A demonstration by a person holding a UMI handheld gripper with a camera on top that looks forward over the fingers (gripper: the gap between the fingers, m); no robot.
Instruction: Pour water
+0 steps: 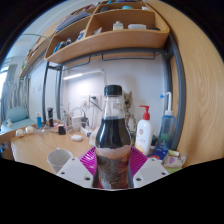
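A dark plastic bottle (113,140) with a black cap and a brownish label stands upright between my fingers, its neck rising above them. My gripper (112,165) is shut on the bottle: both magenta pads (90,160) press against the label at either side. A wooden desk (35,148) lies beyond and below the bottle. A pale round dish or cup (60,157) sits on the desk just left of the fingers.
A white pump bottle (145,133) with a red top and a blue spray bottle (166,125) stand right of the held bottle. Small items and a mug (72,127) crowd the desk's far side. A wooden shelf (105,42) with jars hangs overhead.
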